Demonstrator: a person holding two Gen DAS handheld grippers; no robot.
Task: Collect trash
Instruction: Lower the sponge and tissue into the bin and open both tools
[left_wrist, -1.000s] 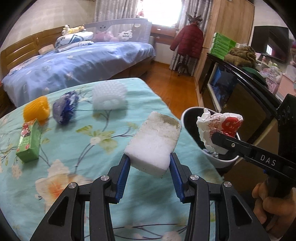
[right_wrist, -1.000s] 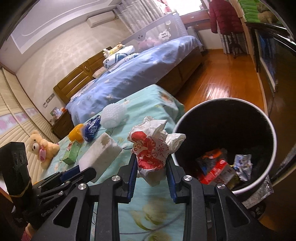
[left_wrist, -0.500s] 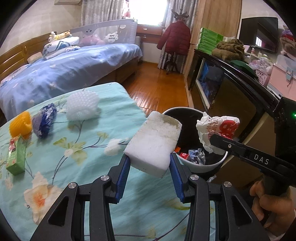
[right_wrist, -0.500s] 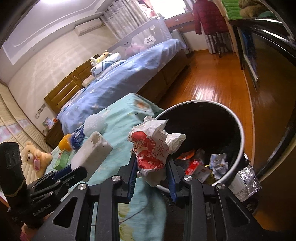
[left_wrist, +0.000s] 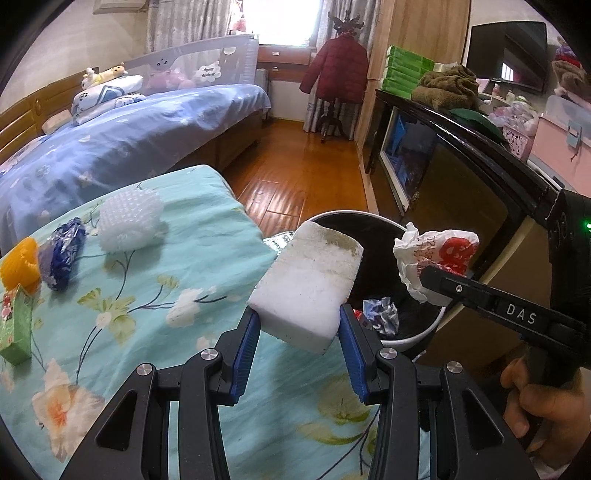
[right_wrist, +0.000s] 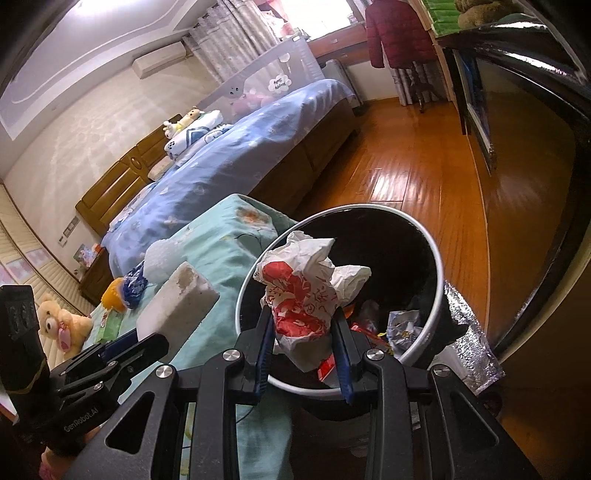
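While clamped, wrapper (right_wrist: 306, 295) between claw (right_wrist: 303, 349) pads

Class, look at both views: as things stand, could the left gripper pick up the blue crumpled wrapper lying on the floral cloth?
Probably not yet. The left gripper is already shut on the white foam block, so its fingers are full. The blue wrapper itself lies uncovered on the cloth, nothing on top.

Both hand-held grippers — left (left_wrist: 300, 325), right (right_wrist: 303, 328) — clamped, angled downward.
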